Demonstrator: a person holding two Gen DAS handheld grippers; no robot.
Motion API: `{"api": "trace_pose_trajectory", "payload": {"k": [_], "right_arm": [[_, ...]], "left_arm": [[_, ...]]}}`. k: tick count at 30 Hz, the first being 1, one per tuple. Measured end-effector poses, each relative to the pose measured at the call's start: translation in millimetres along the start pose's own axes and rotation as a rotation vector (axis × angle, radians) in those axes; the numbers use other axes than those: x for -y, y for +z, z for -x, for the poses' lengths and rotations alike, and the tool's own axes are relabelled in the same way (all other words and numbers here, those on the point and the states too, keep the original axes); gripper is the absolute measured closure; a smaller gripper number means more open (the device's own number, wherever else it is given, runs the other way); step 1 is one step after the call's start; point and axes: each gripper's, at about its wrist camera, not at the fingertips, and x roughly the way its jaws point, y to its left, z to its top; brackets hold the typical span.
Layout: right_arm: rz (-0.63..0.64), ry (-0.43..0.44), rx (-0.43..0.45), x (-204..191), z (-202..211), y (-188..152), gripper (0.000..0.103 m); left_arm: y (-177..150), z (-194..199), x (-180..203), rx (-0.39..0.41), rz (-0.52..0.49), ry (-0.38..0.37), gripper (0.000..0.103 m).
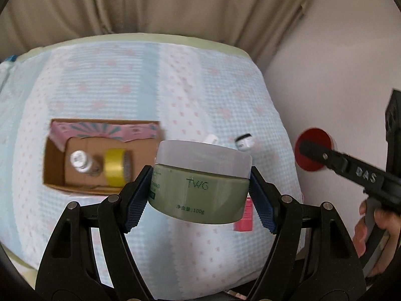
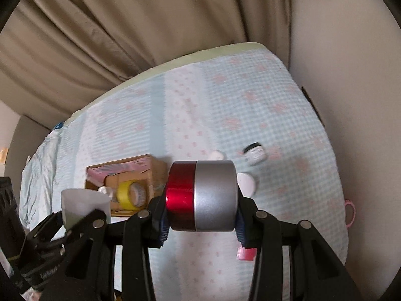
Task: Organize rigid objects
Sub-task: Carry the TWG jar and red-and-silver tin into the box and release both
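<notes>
My left gripper [image 1: 200, 195] is shut on a green cream jar [image 1: 200, 188] with a frosted lid, held above the bed. My right gripper [image 2: 200, 215] is shut on a red and silver jar [image 2: 203, 195], held on its side; it also shows in the left wrist view [image 1: 310, 150]. An open cardboard box [image 1: 100, 155] lies on the bed to the left and holds a yellow tape roll [image 1: 115, 170] and a small bottle [image 1: 81, 161]. The box also shows in the right wrist view [image 2: 125, 183]. The green jar shows at the lower left there [image 2: 85, 208].
The bed [image 1: 175, 87] has a light blue and pink cover. On it lie a small black-lidded jar [image 2: 255, 153], two white lids [image 2: 246, 183], [image 2: 216, 155] and a red packet [image 2: 246, 253]. Beige curtains [image 1: 175, 5] hang behind. A wall [image 1: 338, 75] stands to the right.
</notes>
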Motion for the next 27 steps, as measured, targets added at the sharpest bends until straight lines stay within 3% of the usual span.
{"api": "trace_pose_trajectory", "payload": {"k": [7, 15, 27], "right_arm": [[0.021, 0.01, -0.004, -62, -6, -18, 0.065], [-0.049, 0.006, -0.015, -134, -35, -34, 0.065], [-0.124, -0.049, -0.091, -207, -106, -45, 0.065]], "left_arm": [[0, 27, -75, 0.006, 0.024, 0.008, 0.031], [23, 44, -169, -0.035, -0.015, 0.02, 0.032], [63, 2, -270, -0.117, -0.089, 0.015, 0.035]]}}
